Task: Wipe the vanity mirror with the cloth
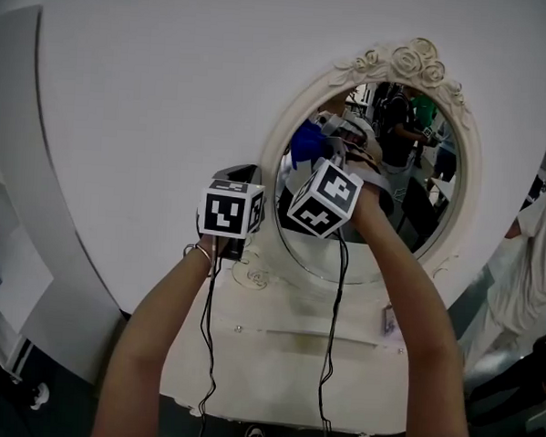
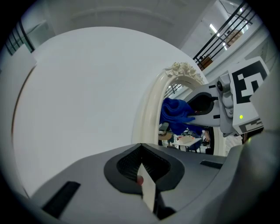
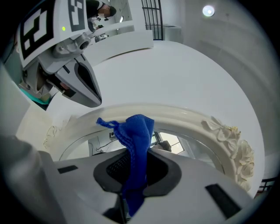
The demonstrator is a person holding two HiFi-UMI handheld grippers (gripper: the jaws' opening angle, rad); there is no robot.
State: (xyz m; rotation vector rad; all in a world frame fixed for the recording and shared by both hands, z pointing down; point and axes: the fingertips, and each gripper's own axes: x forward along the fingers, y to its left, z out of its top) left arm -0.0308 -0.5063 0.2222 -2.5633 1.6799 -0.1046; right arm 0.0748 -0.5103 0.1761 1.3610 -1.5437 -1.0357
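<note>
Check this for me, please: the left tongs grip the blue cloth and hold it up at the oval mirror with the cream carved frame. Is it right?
One thing is wrong: the right tongs, not the left, grip the blue cloth, as the right gripper view shows. The rest stands: they hold it up at the oval mirror with the cream carved frame.

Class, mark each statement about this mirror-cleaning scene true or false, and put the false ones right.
1. The right gripper is shut on a blue cloth. True.
2. The vanity mirror has a square black frame. False: the frame is oval and cream, with carved roses on top.
3. The left gripper also grips the blue cloth. False: its jaws are together with no cloth, beside the frame.
4. The blue cloth is held up in front of the mirror's glass. True.
</note>
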